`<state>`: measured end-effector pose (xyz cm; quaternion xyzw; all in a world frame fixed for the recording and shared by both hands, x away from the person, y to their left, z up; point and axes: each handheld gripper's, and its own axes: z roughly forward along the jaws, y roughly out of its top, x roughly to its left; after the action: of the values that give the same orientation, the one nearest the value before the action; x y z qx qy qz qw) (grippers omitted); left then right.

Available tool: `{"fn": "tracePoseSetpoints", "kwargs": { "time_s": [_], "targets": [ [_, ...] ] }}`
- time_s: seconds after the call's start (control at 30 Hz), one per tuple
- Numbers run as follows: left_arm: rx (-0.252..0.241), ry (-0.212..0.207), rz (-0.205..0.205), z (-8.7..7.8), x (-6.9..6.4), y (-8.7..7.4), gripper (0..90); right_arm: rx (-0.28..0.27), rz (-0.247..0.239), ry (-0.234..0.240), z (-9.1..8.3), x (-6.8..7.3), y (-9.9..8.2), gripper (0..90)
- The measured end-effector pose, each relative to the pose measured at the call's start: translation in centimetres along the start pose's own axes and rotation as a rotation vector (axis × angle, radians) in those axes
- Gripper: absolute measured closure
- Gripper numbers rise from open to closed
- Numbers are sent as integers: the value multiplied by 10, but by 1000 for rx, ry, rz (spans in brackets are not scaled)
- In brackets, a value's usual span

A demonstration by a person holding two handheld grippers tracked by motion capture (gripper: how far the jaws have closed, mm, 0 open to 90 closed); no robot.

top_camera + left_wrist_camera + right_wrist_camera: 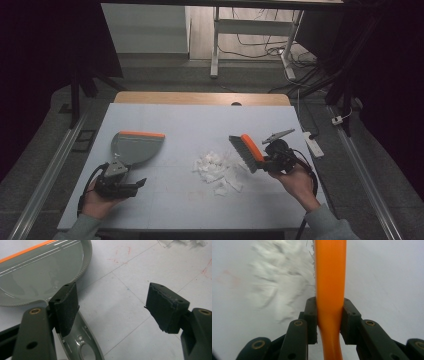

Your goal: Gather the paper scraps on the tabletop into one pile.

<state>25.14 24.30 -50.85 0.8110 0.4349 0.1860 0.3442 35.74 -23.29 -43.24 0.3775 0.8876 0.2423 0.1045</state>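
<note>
Two grippers: right gripper [329, 320] fingers clamped on the brush [248, 152]; left gripper [112, 307] fingers apart beside the dustpan [135, 146].

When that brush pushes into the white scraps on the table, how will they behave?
The white scraps look like thin torn paper, loosely heaped, so they are probably very light and floppy and should slide easily on the smooth table. Some may scatter or slip under the brush bristles rather than move as one clump toward the dustpan.
</note>
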Motion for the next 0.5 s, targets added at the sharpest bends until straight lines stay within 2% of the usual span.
{"fn": "tracePoseSetpoints", "kwargs": {
  "time_s": [0.07,0.17,0.27,0.4,0.5],
  "targets": [
    [-1,1,0,0,0,0,266,27,-3,-53,10,-3,0,706],
    [-4,0,-2,0,0,0,266,52,29,-80,23,-7,4,706],
    [1,-1,-1,1,0,0,266,43,38,-56,31,-4,12,706],
    [0,0,0,1,0,0,267,29,-3,-11,41,12,25,706],
    [-4,0,-1,0,0,0,267,-24,-10,11,39,17,30,706]
  ]
}}
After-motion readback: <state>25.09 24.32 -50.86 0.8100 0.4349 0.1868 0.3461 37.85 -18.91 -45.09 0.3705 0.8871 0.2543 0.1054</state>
